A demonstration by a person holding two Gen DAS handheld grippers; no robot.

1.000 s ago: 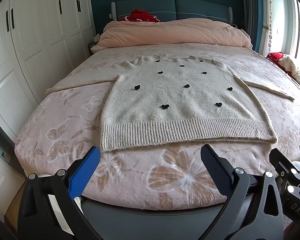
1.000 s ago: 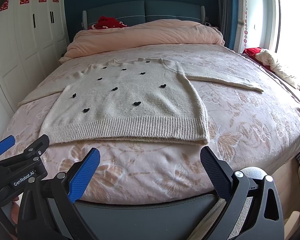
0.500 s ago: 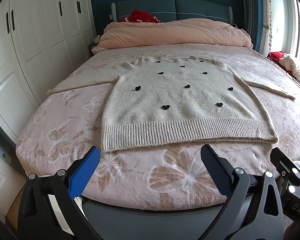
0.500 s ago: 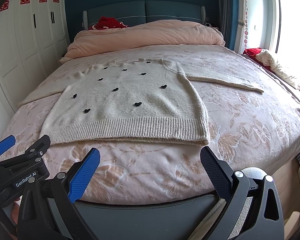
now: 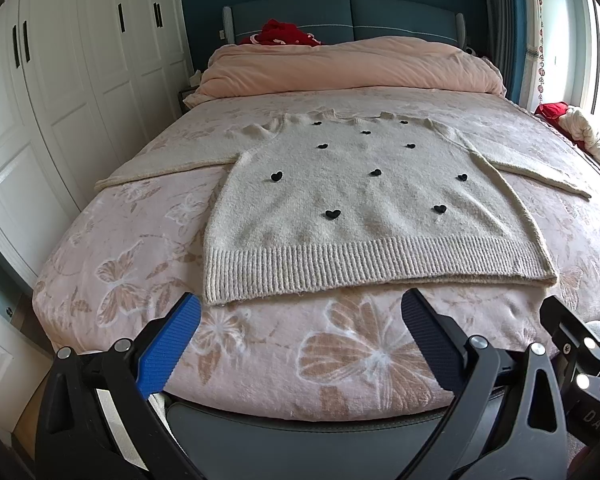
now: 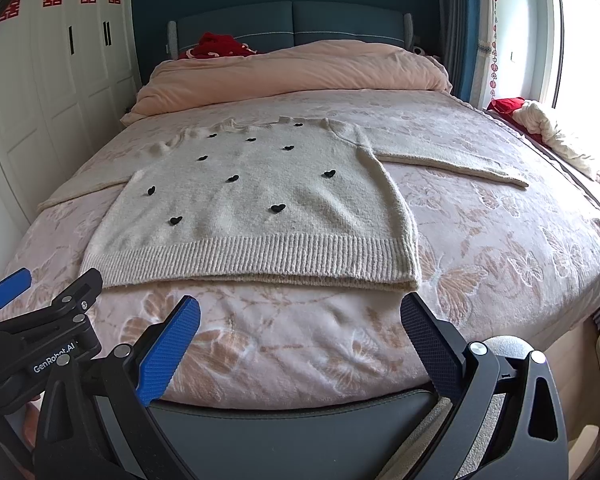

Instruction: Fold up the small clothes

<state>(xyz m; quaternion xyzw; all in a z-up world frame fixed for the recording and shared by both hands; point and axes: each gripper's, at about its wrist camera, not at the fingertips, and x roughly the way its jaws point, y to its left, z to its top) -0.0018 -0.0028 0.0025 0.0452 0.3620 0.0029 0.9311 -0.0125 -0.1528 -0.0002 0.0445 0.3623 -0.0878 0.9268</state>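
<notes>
Left wrist view shows the cream knitted sweater with small black hearts point(image 5: 364, 200) spread flat on the pink butterfly-patterned bed point(image 5: 140, 280), sleeves out. Soft and limp, it should pinch best at the ribbed hem point(image 5: 340, 268) corners. Left gripper point(image 5: 300, 320) and right gripper point(image 6: 300, 320) hang short of it, fingers spread and empty.

One sweater point(image 5: 364, 208); ten black hearts point(image 5: 332, 213); two tools point(image 5: 300, 316).

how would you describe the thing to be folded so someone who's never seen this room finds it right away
Start at the big bed with the pink butterfly-print cover. Spread flat across its middle, hem toward the foot, lies the cream knit sweater, sleeves stretched out to both sides. Small black hearts dotted over its front set it apart from the plain pink duvet bunched at the headboard.
</notes>
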